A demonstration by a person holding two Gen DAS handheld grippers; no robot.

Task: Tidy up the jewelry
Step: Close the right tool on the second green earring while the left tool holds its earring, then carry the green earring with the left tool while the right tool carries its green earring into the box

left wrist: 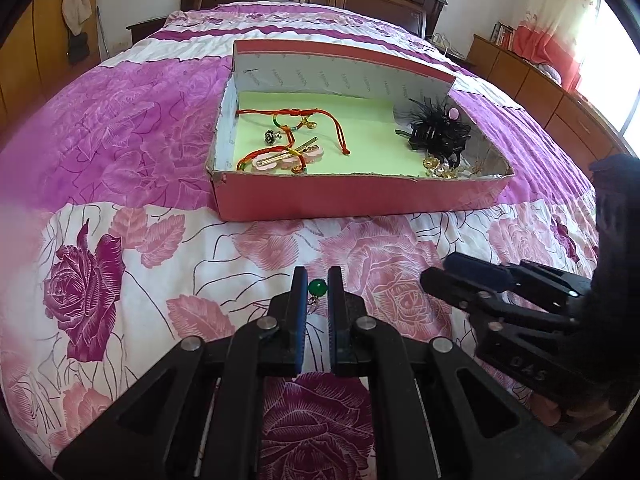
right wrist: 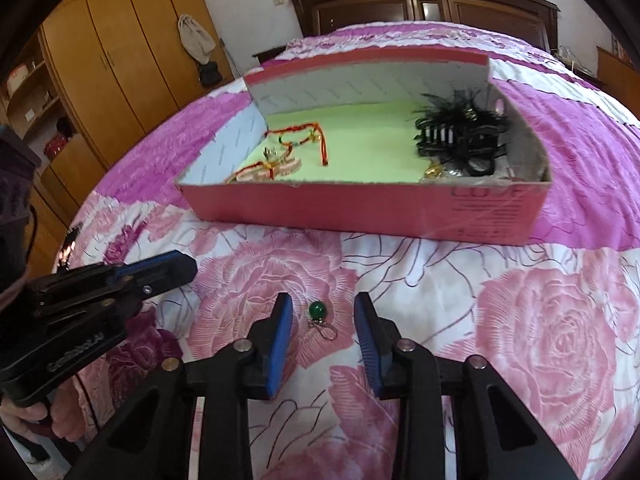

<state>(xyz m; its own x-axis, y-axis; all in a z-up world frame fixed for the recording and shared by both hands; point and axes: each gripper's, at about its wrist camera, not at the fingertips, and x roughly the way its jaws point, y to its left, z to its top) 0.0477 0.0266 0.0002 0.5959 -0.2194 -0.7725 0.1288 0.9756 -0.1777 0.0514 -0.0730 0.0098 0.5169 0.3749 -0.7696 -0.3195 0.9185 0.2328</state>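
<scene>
**Green bead on the quilt, red box beyond**

Pink-and-white, rose-printed quilt (left wrist: 120,280) covers the bed in the left wrist view, and a small round green bead with a thin silver hook (left wrist: 317,287) lies on it, near the front wall of a shallow red cardboard box lined with pale green paper (left wrist: 360,196). The left hand-held gripper (left wrist: 316,280) hangs above the bead, which shows through the narrow slot between its fingertips. The jaws seem drawn fully together and hold nothing, though the fisheye makes this hard to judge. The right hand-held gripper (left wrist: 436,276) comes in from the right, low over the quilt.

Inside the box, red braided cord bracelets (left wrist: 296,114) and a pink flower hair clip (left wrist: 280,160) lie at the left end. A black feathered hair claw (left wrist: 436,128) sits at the right end, with small gold and pearl pieces (left wrist: 440,168) just in front of it.

From the right wrist, the right hand-held gripper (right wrist: 322,300) stands open. Its blue-padded fingers (right wrist: 280,332) are on either side of the green bead (right wrist: 318,309), and neither pad touches it. The bead rests on the quilt (right wrist: 520,320) with its hook trailing toward the camera. The left hand-held gripper (right wrist: 188,268) is off to the left, apart from the bead, its fingers lying together. The red box (right wrist: 340,212) sits just behind, with the bracelets (right wrist: 312,132) at its left end and the black hair claw (right wrist: 452,132) at its right.
</scene>
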